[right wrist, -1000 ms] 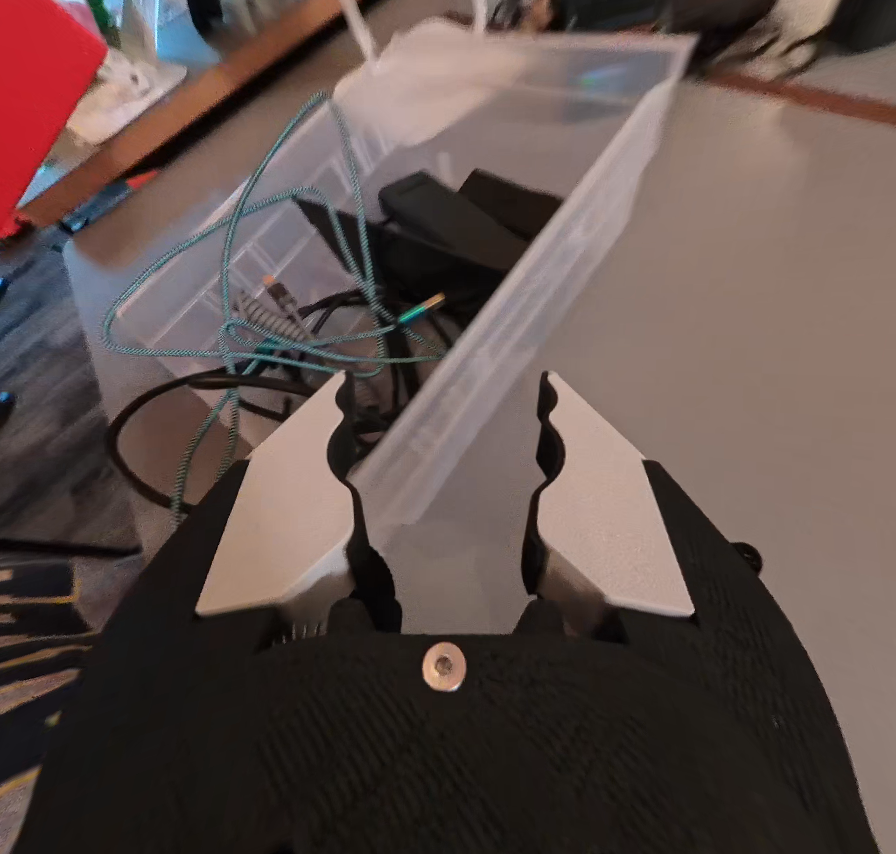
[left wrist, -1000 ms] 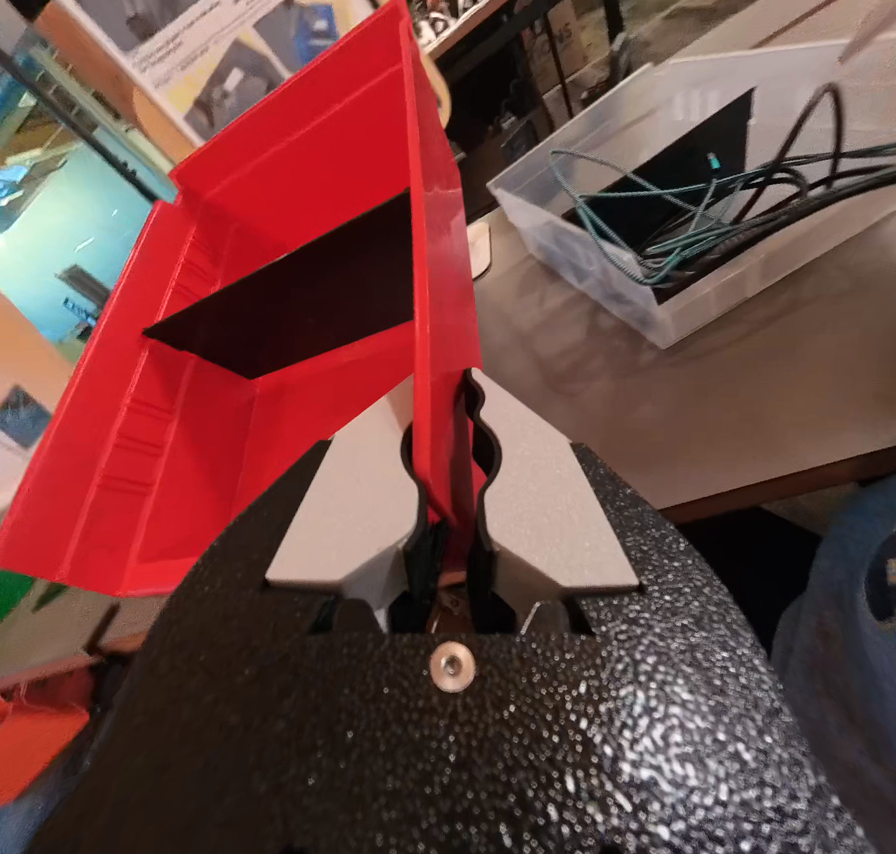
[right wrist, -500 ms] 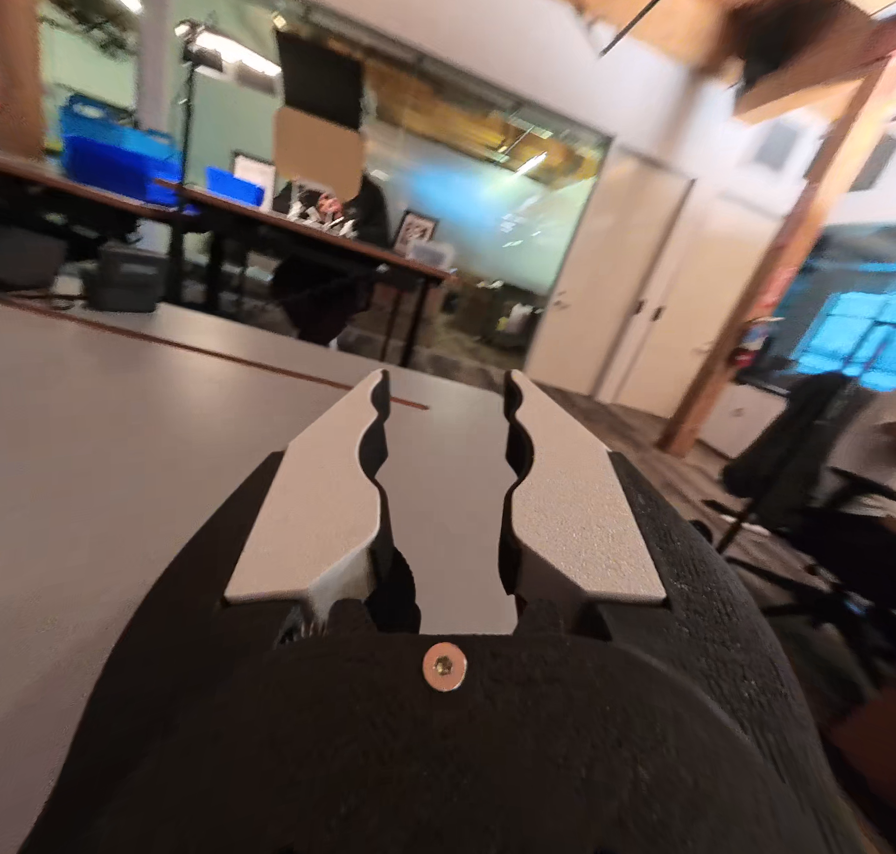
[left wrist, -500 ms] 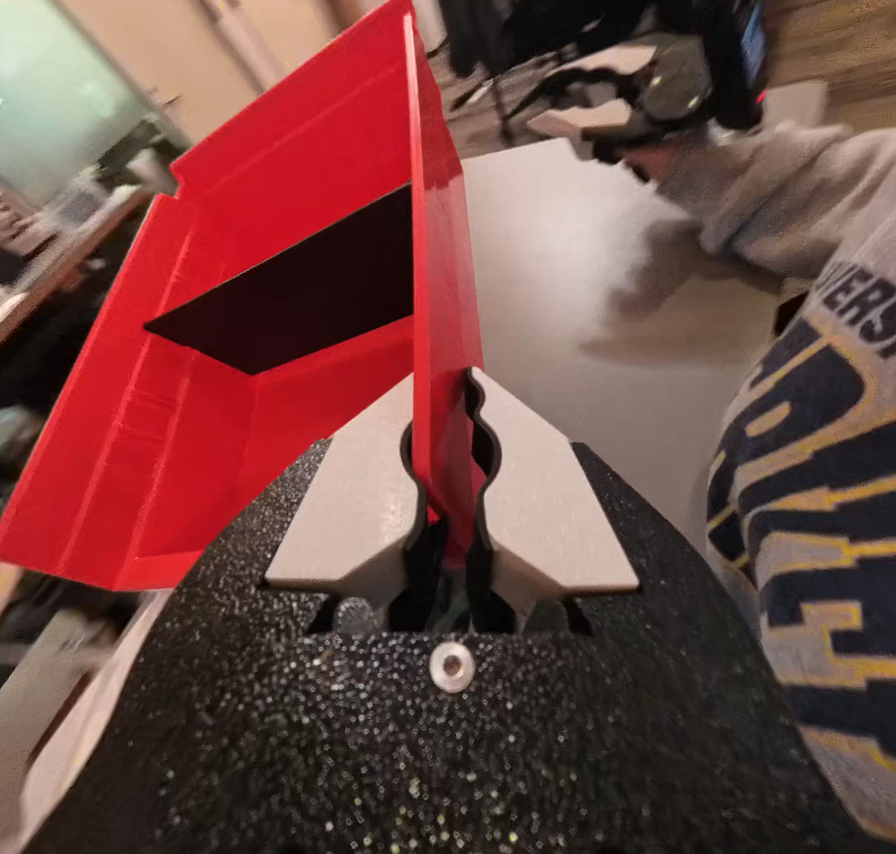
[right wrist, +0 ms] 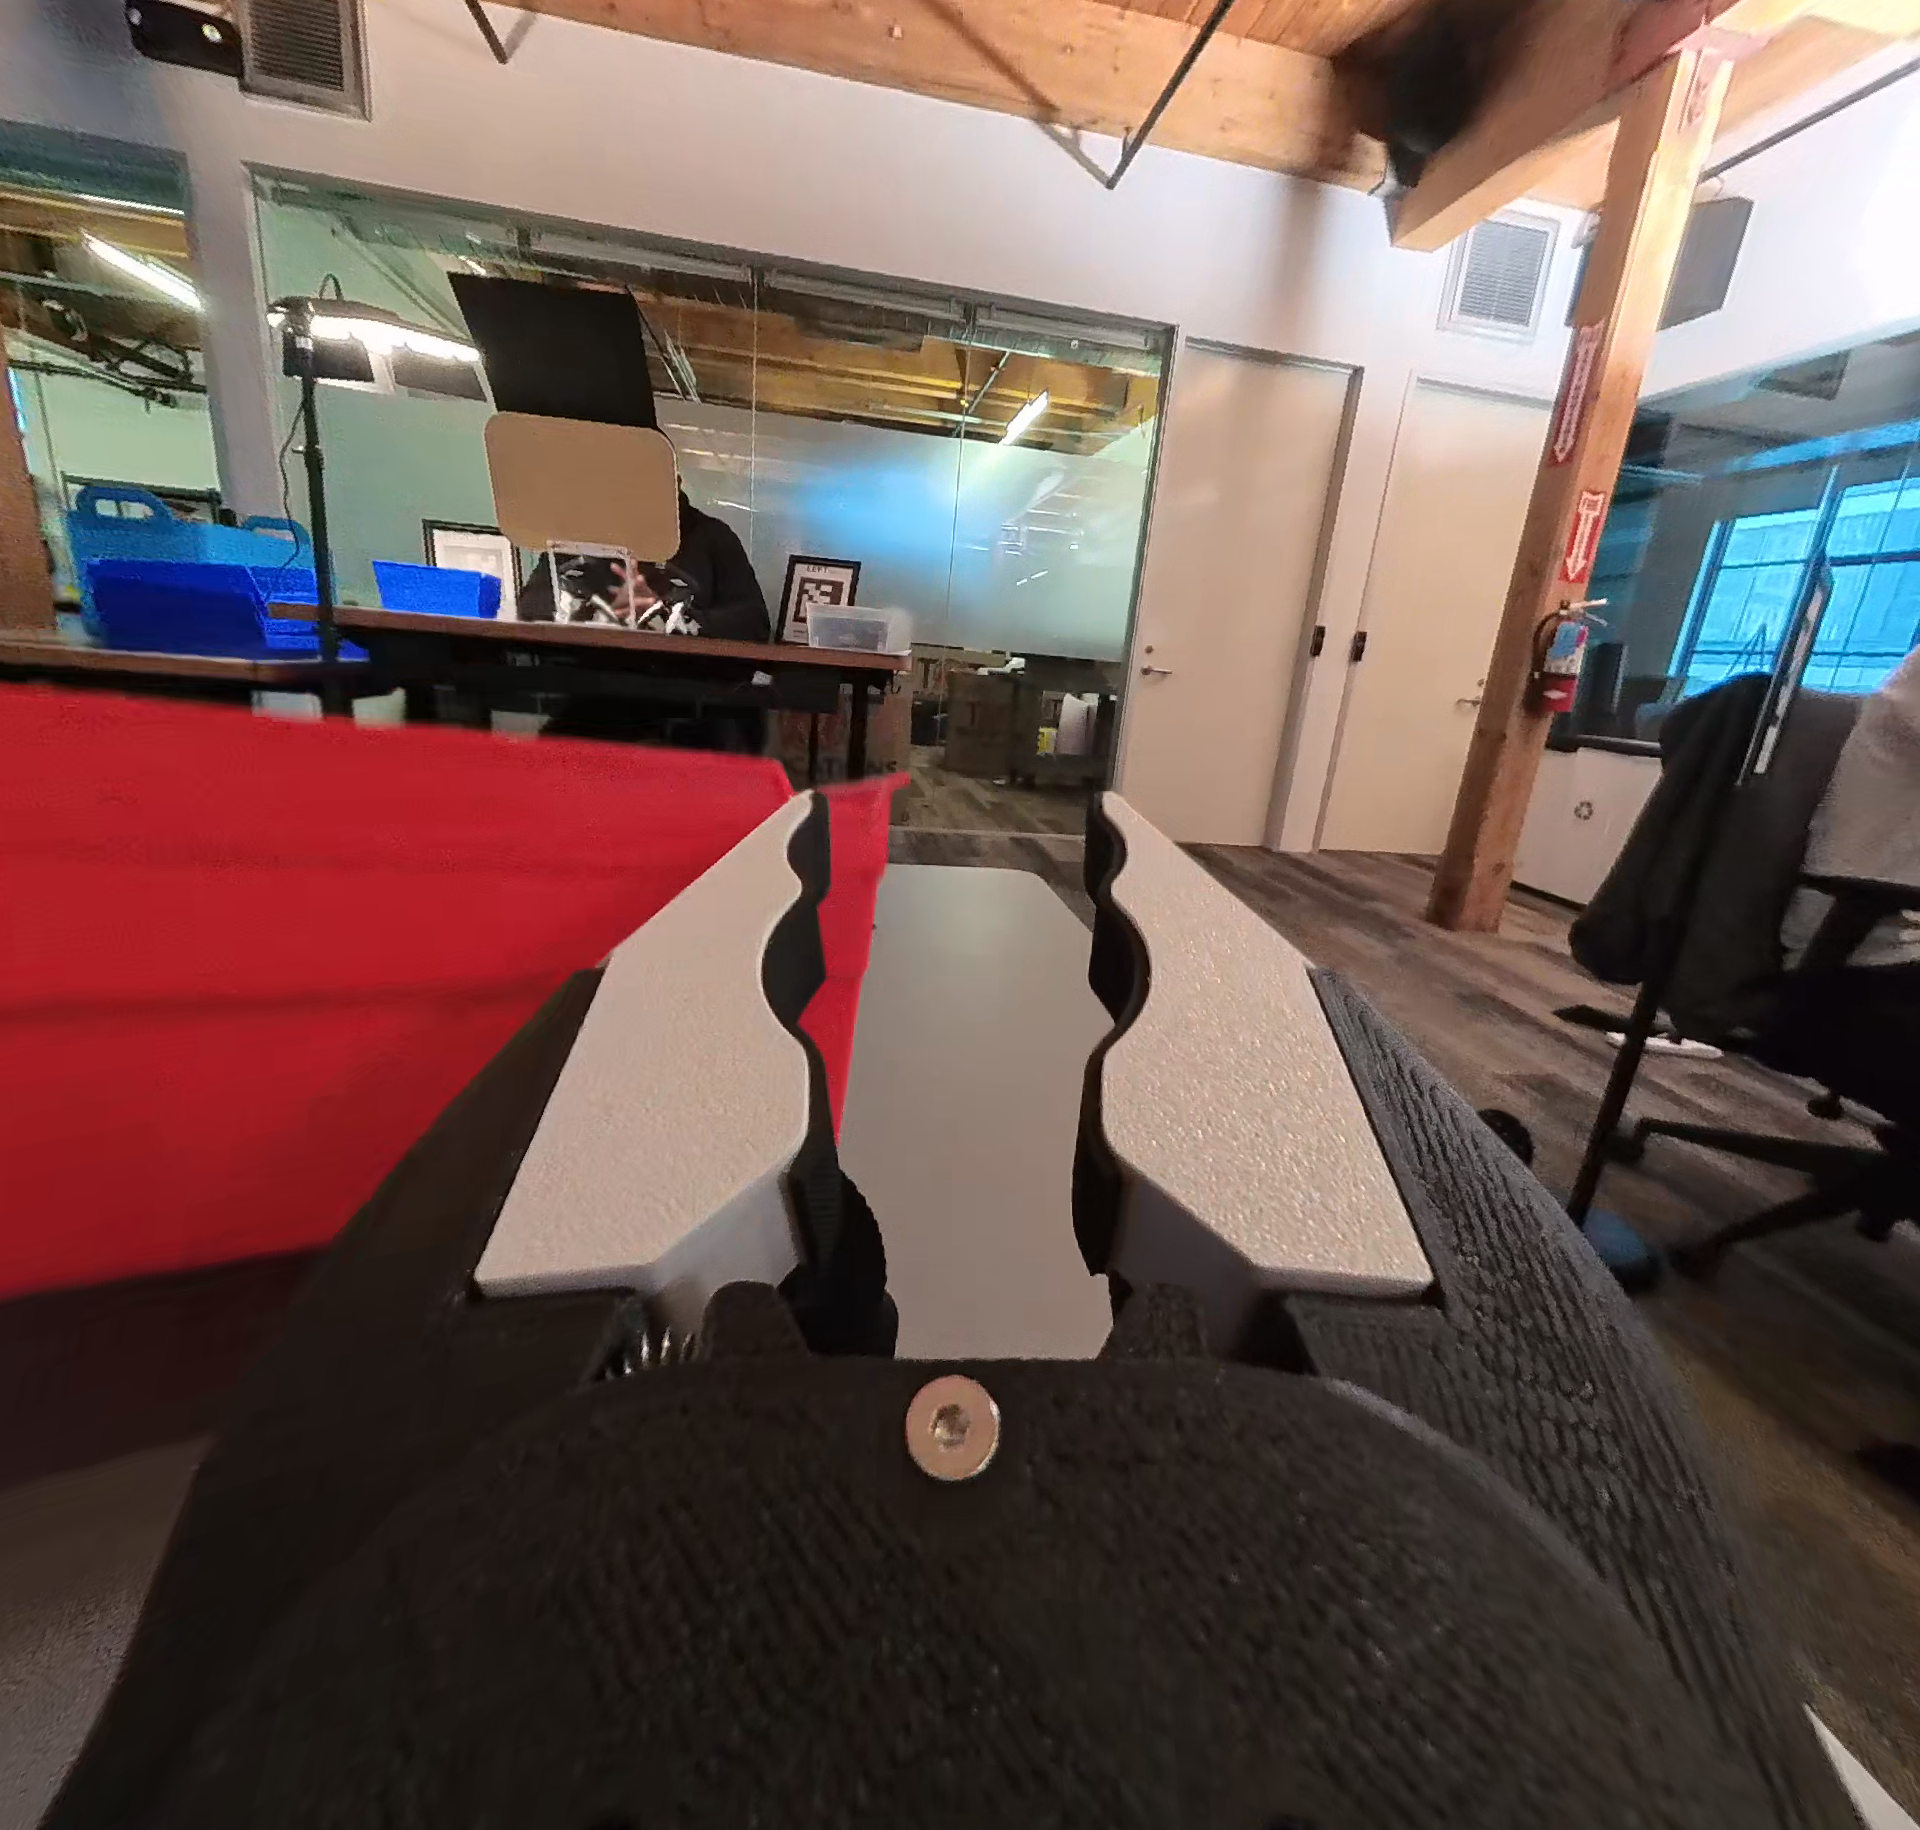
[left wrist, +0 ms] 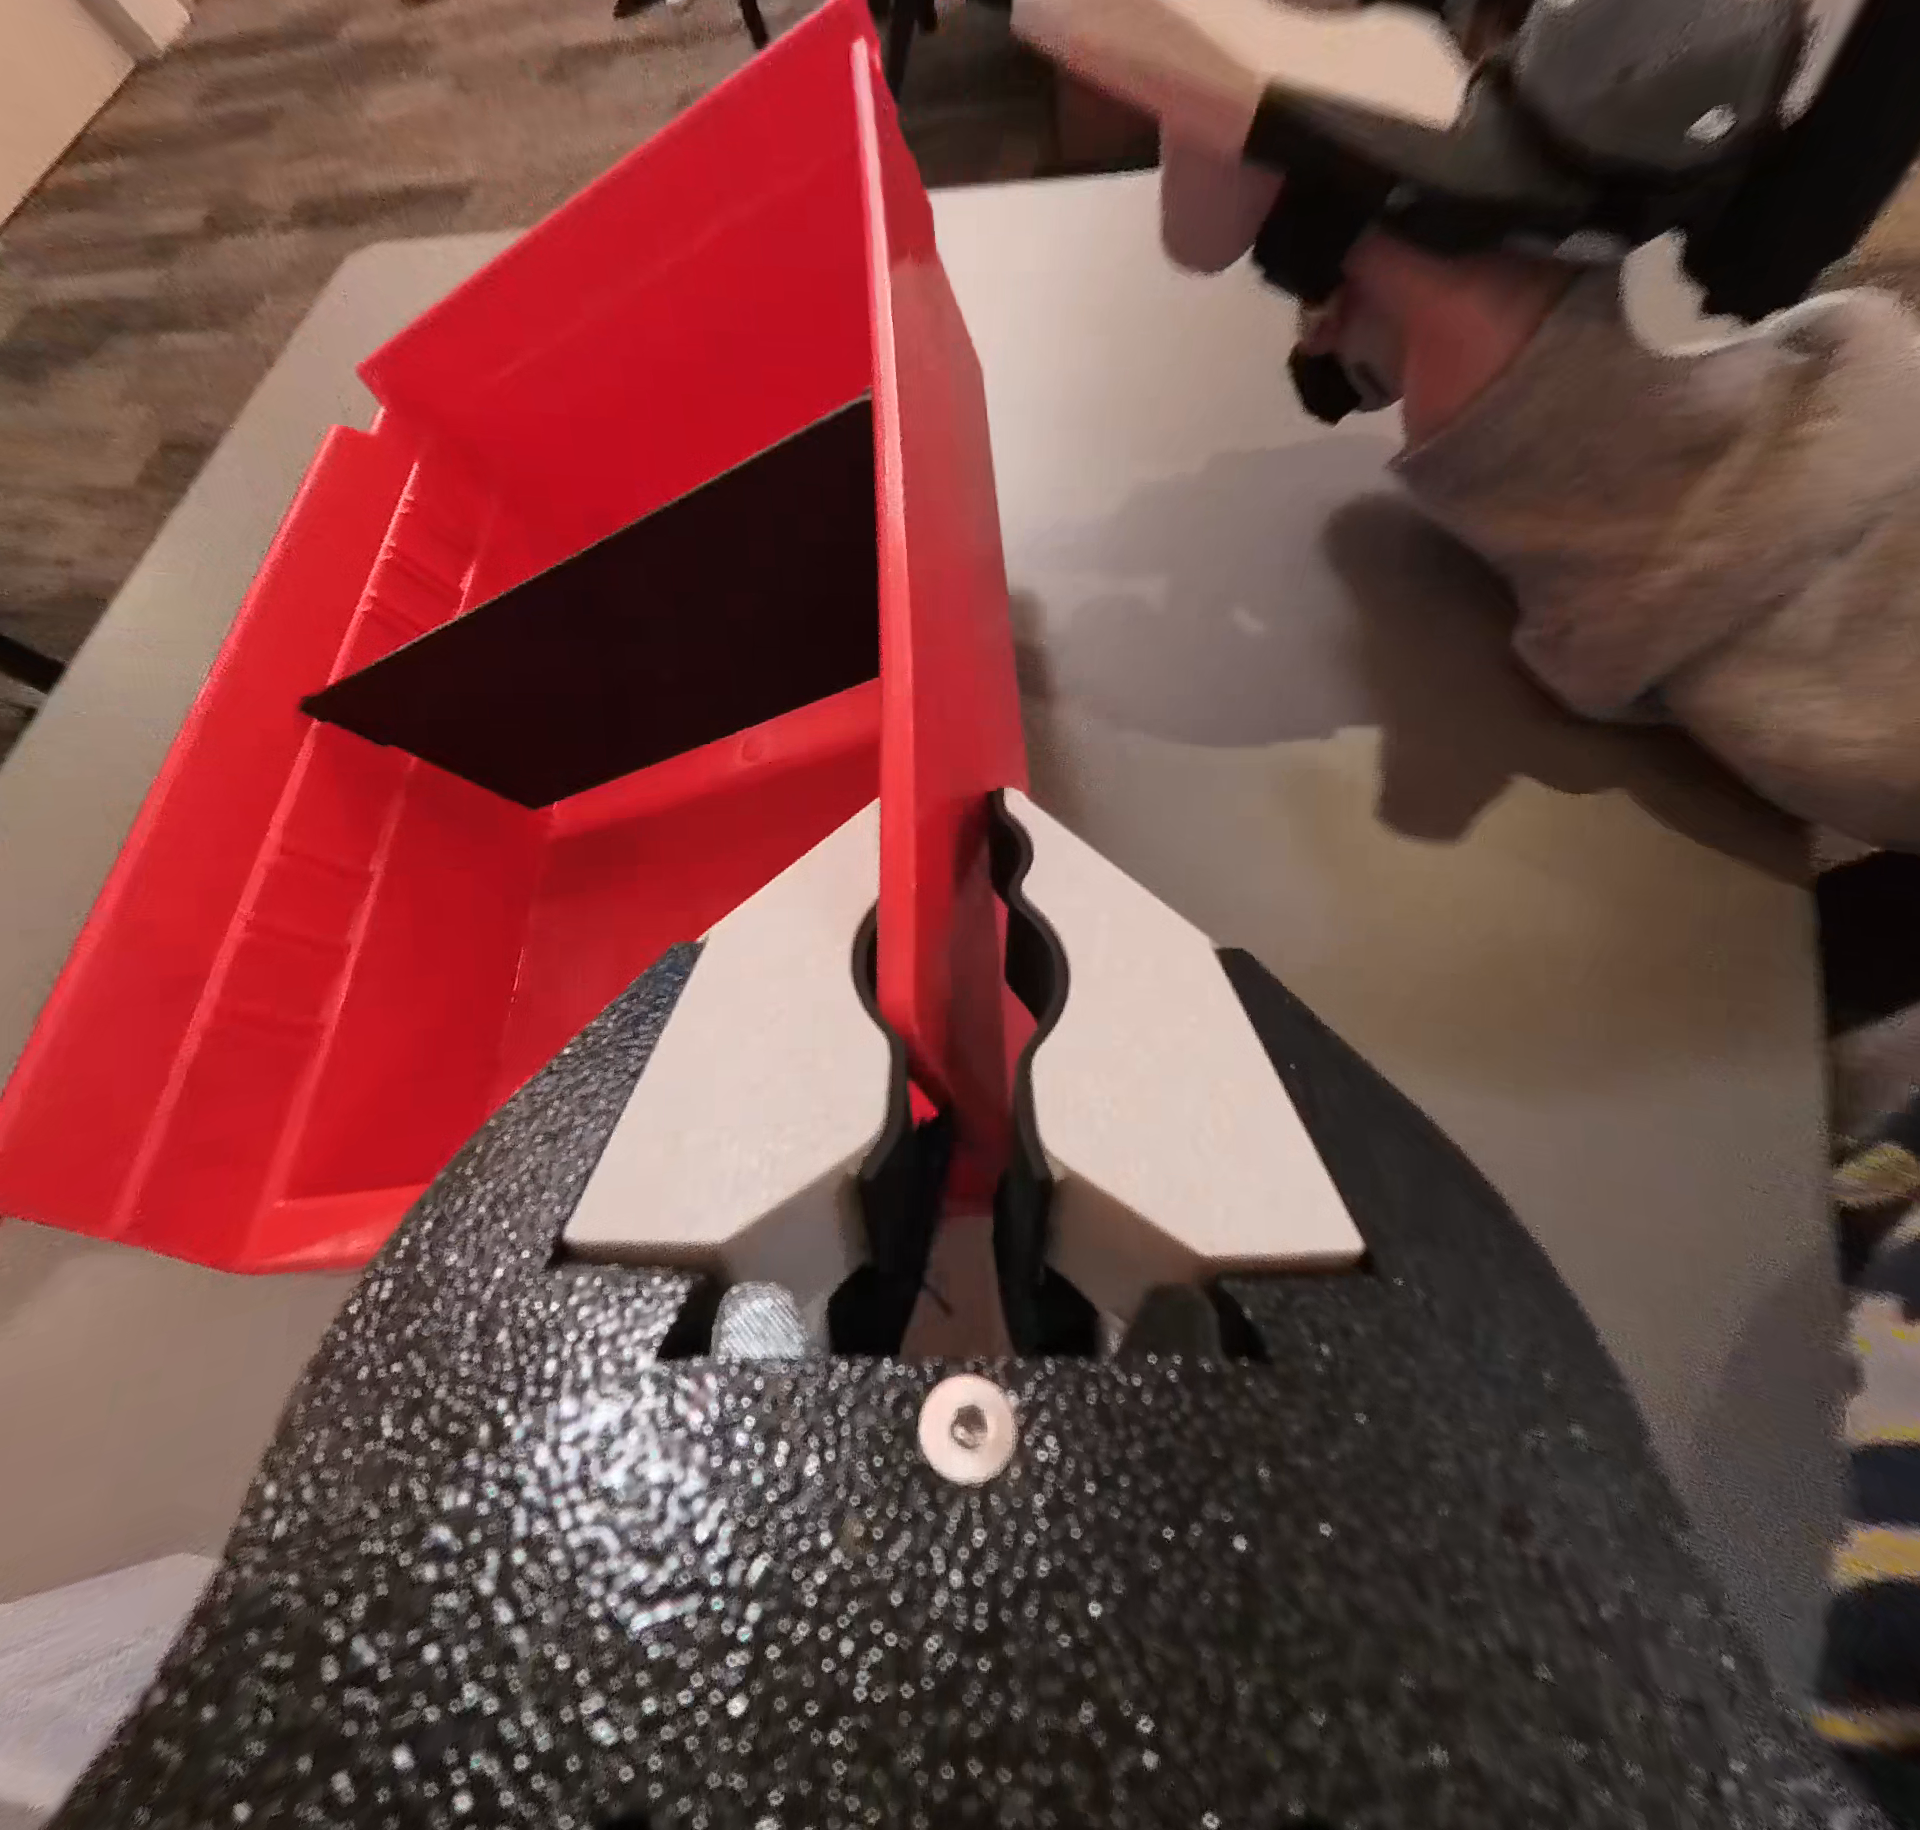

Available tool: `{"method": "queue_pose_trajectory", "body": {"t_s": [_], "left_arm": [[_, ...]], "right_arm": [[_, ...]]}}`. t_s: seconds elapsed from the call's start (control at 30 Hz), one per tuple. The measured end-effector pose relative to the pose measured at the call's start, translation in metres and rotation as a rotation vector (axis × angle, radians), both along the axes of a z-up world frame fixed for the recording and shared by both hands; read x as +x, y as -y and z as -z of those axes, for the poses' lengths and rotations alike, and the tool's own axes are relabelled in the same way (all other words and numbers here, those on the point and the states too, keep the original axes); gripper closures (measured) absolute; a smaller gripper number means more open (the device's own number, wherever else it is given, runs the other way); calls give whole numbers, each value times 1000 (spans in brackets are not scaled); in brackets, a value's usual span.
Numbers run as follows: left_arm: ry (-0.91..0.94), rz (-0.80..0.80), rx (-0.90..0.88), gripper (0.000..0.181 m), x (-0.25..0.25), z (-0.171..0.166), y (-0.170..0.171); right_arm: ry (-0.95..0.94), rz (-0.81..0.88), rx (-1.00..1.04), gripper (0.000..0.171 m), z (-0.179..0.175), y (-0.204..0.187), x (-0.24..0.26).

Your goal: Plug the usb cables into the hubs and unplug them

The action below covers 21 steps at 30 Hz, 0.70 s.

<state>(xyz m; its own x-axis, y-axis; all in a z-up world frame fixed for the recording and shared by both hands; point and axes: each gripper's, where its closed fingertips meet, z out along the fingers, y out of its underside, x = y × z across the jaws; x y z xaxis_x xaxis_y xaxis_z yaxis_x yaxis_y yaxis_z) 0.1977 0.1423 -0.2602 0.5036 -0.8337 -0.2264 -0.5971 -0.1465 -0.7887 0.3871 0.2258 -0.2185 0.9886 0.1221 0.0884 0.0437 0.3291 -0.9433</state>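
My left gripper [left wrist: 940, 814] is shut on the right wall of an empty red bin [left wrist: 582, 637] and holds it just above the grey table [left wrist: 1195, 637]. A black divider [left wrist: 623, 658] crosses the bin. My right gripper [right wrist: 956, 824] is open and empty, low over the table, with the red bin's outer wall [right wrist: 312, 949] just to its left. It also shows blurred at the top right of the left wrist view [left wrist: 1143, 45], held by a hand. No USB cables or hubs are in view.
The table's far edge [left wrist: 1039, 185] gives onto the wood-look floor. An office chair [right wrist: 1714, 897] stands to the right. A person sits at a far desk [right wrist: 623, 637] with blue bins [right wrist: 187, 575]. A grey sleeve [left wrist: 1662, 554] reaches over the table. The gap from one gripper's tips to the other's is roughly 20 centimeters.
Both grippers have swung away from the clear bin of cables, now out of view. The left has carried the red bin down over the table. The right stays open and now sits beside the bin.
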Motion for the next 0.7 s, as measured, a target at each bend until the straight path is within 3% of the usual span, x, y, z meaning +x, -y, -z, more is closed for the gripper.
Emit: {"method": "queue_pose_trajectory", "body": {"t_s": [0.37,0.5,0.6,0.7], "left_arm": [[53,-87,-5,172,12,33,-23],[121,-92,-66,141,14,35,-17],[215,-21,-92,117,22,12,3],[305,51,-14,92,10,-35,38]], "right_arm": [[58,-34,-66,121,11,-8,-14],[96,-48,-80,121,14,-9,-22],[101,-75,-97,120,17,-8,-26],[77,-251,-88,88,13,3,-47]]}}
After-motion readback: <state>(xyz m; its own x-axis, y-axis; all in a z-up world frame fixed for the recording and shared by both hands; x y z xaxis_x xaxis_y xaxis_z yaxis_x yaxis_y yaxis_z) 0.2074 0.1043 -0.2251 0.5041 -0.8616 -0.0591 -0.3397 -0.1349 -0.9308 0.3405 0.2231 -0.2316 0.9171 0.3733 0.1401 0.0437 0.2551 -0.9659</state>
